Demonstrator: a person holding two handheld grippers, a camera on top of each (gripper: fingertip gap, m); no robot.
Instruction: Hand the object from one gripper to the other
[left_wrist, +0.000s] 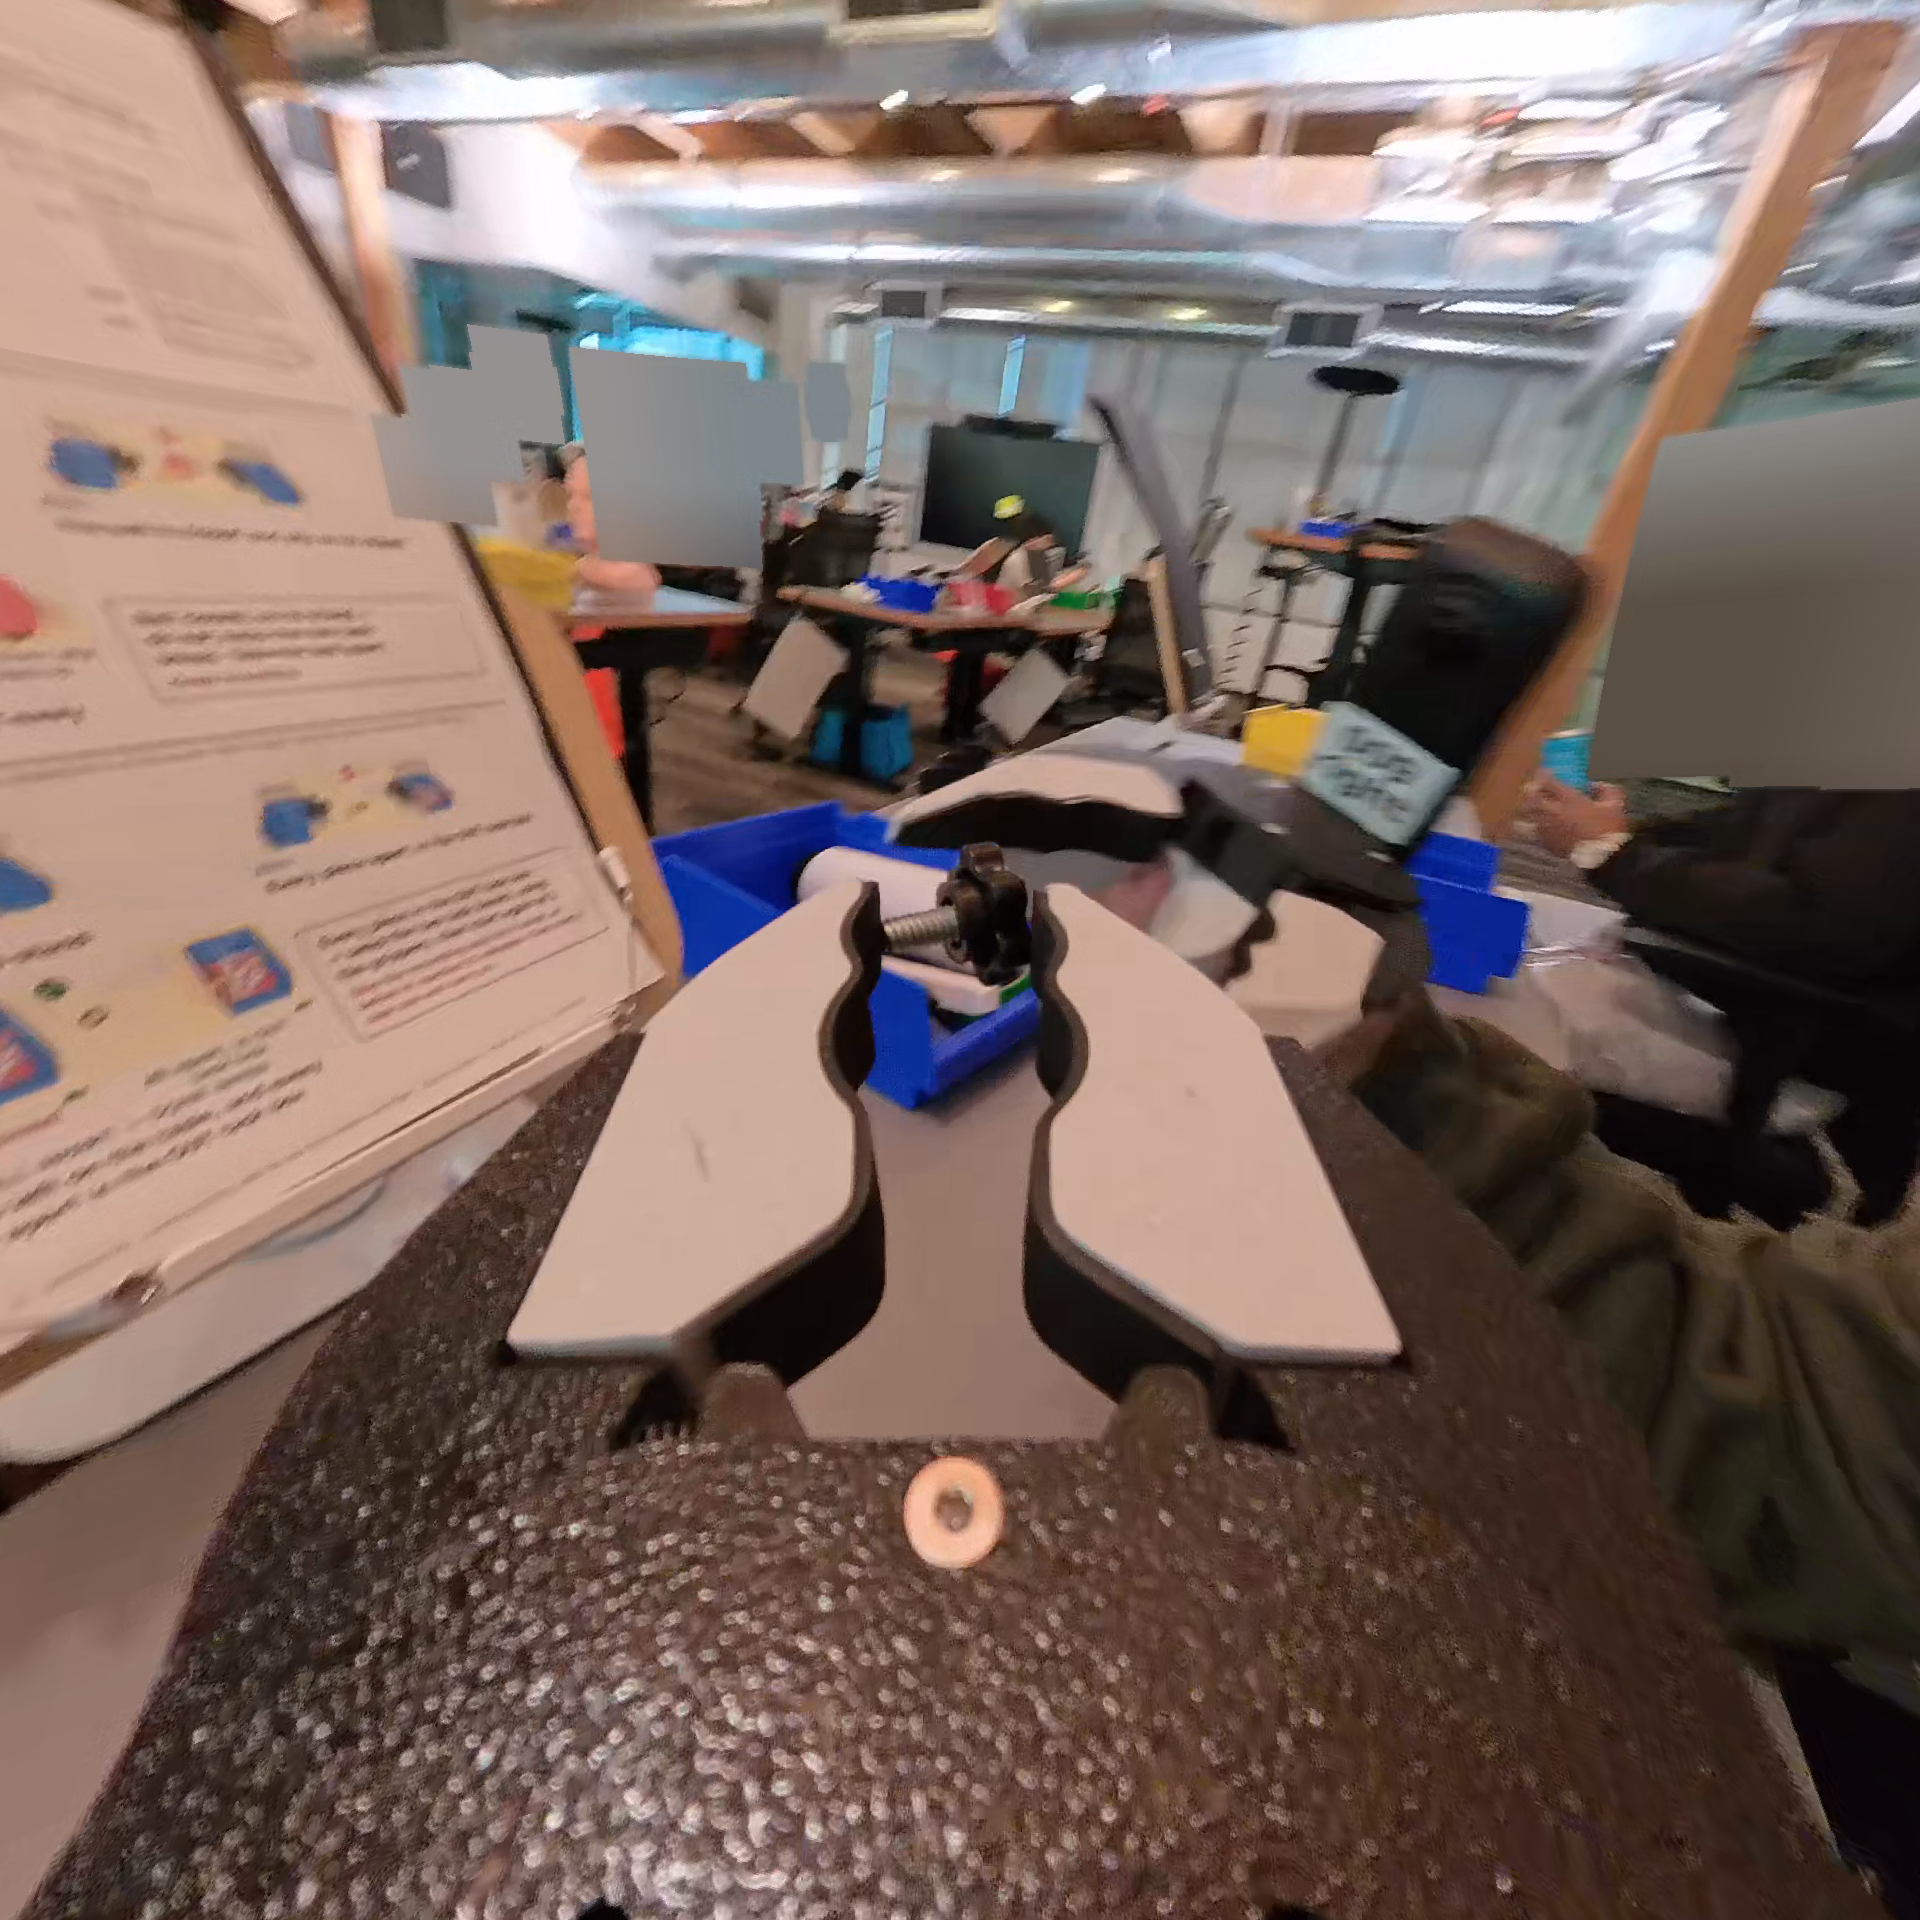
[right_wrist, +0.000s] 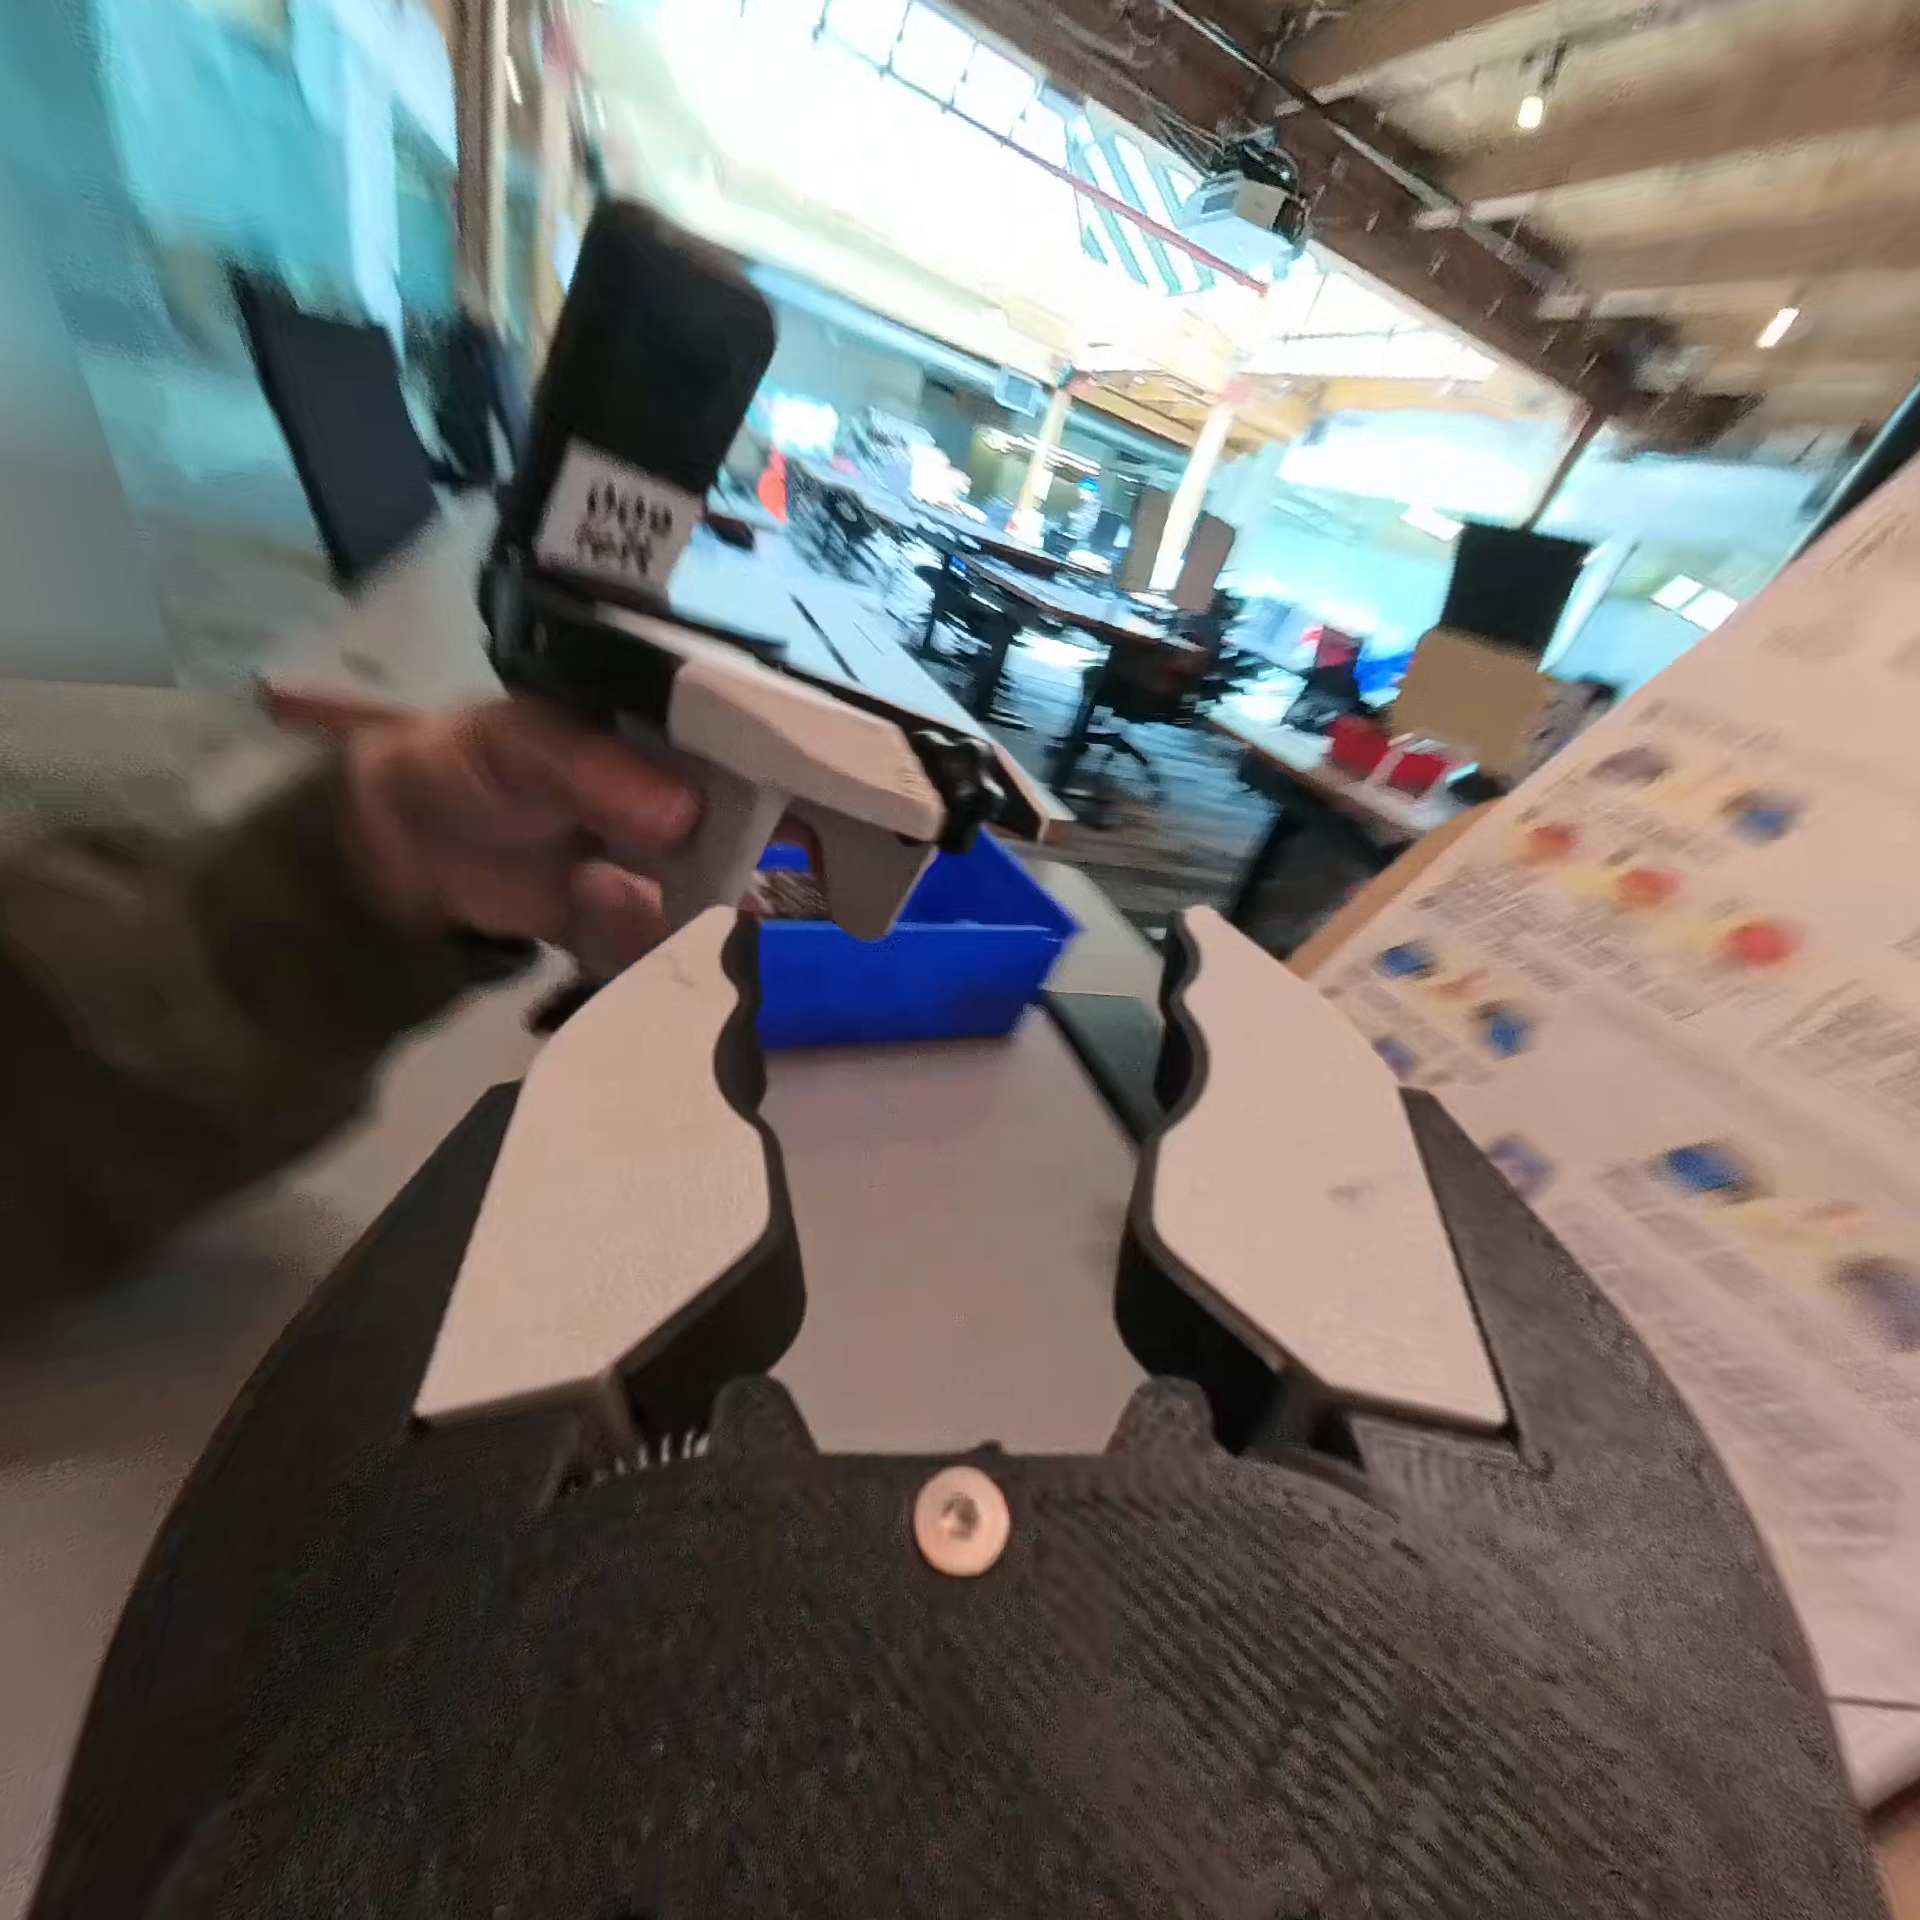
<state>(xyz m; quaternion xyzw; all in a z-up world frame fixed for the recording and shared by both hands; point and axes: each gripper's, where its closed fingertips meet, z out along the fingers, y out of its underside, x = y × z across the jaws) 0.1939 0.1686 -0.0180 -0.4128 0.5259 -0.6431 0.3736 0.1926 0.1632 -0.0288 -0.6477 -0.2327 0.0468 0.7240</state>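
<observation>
The left gripper (left_wrist: 948, 935) is pinching a black lobed knob (left_wrist: 982, 920) with a threaded metal stud. The right gripper (right_wrist: 961, 956) is gaping wide, empty, above a blue plastic bin (right_wrist: 914, 977).

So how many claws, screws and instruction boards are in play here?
Claws: 2 (left claw, right claw)
Knob screw: 1, pinched in the left claw
Instruction board: 1
Total: 4

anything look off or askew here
Nothing looks spilled or broken. One oddity: the black knob screw sits crosswise at the very tips of the left gripper, with its thread toward one finger and its head against the other, which looks like a shallow hold. The right gripper is open and empty.
</observation>
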